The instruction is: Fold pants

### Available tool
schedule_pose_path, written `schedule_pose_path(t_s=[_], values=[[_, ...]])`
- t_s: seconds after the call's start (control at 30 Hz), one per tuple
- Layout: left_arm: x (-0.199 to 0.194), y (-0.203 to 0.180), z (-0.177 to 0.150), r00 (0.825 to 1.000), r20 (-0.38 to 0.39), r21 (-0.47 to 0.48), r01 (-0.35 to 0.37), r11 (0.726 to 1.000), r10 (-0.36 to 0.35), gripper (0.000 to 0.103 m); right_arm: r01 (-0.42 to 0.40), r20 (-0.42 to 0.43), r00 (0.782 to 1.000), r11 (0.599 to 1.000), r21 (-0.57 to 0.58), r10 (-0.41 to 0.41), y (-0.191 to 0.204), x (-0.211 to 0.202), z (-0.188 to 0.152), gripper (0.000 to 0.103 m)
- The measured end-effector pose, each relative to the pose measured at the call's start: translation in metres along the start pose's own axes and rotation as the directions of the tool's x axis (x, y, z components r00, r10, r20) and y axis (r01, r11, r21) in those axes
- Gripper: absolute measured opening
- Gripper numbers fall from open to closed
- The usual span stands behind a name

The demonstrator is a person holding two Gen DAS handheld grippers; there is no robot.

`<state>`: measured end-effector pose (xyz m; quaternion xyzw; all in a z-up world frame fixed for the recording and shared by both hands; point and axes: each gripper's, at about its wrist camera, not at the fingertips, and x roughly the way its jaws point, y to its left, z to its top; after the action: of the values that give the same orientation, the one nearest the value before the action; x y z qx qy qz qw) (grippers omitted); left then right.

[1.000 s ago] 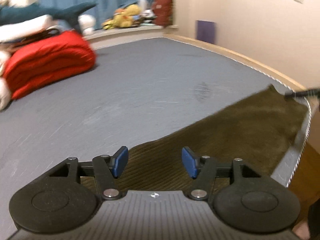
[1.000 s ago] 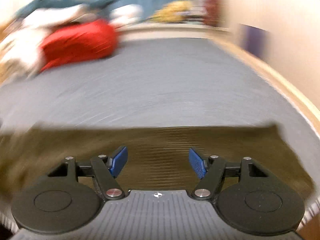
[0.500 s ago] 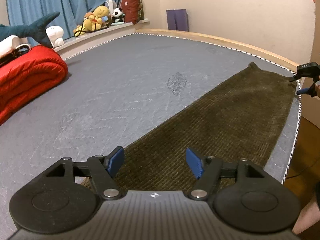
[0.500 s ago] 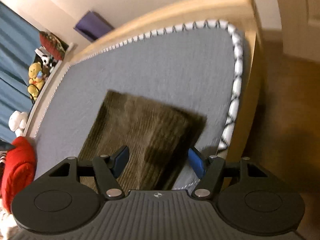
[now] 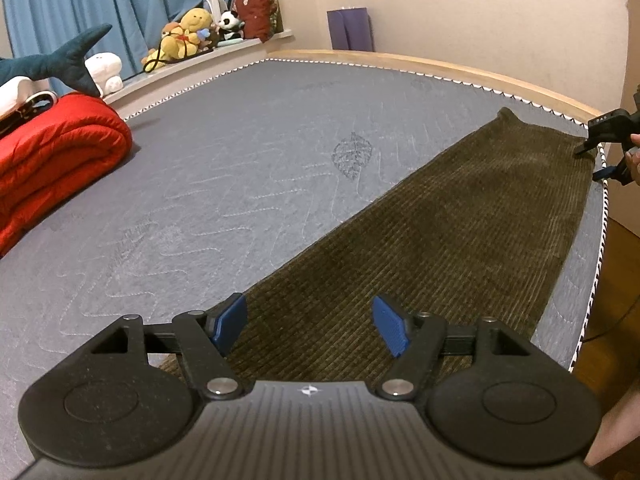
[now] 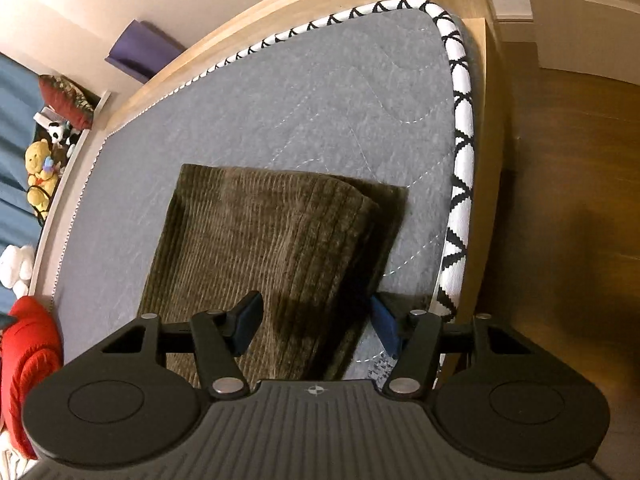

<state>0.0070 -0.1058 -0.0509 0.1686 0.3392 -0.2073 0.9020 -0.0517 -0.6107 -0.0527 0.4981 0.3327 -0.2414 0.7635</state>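
Observation:
Olive-brown corduroy pants (image 5: 440, 232) lie in a long strip across the grey mattress (image 5: 240, 168), along its near-right edge. My left gripper (image 5: 310, 326) hovers open over the near end, and nothing is pinched between its blue pads. At the far end, a hand holds my right gripper (image 5: 592, 162) at the pants' corner. In the right wrist view the right gripper (image 6: 316, 322) straddles that end of the pants (image 6: 260, 232). Its jaws are closing with the slightly raised right edge of the fabric between them. The right pad (image 6: 384, 330) sits partly behind that edge.
A rolled red quilt (image 5: 52, 152) and a shark plush (image 5: 52, 64) lie at the far left of the mattress. Plush toys (image 5: 188, 32) line the sill. A wooden bed frame (image 5: 440, 68) rims the mattress, and the wooden floor (image 6: 560, 200) drops off beside the right gripper.
The right gripper rolled strongly and swung down to the pants' end at the mattress corner, its jaws narrowing. The left gripper sank a little and its jaws widened.

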Motion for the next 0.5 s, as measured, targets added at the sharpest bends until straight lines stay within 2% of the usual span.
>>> schedule_pose_path(t_s=[0.13,0.3,0.37,0.43,0.5], values=[[0.001,0.003,-0.001,1.000,-0.001,-0.005,-0.001,1.000,0.001,0.075,-0.009,-0.014,1.000,1.000,0.018,0.009,0.001,0.002,-0.001,0.063],[0.001,0.003,0.000,1.000,0.005,-0.004,0.001,1.000,-0.001,0.076,-0.014,-0.016,1.000,1.000,-0.016,0.014,0.007,0.006,-0.001,0.071],[0.001,0.002,0.000,1.000,0.008,-0.003,0.000,1.000,0.000,0.078,-0.013,-0.009,1.000,1.000,-0.027,0.013,0.010,0.009,0.000,0.069],[0.000,0.002,0.000,1.000,0.010,-0.002,-0.002,1.000,0.002,0.078,0.013,0.009,1.000,0.999,-0.039,-0.013,0.013,0.010,-0.001,0.053],[-0.001,0.004,0.000,1.000,0.011,-0.003,-0.003,1.000,0.003,0.078,0.059,0.029,0.998,0.998,-0.039,-0.058,0.013,0.011,-0.001,0.019]])
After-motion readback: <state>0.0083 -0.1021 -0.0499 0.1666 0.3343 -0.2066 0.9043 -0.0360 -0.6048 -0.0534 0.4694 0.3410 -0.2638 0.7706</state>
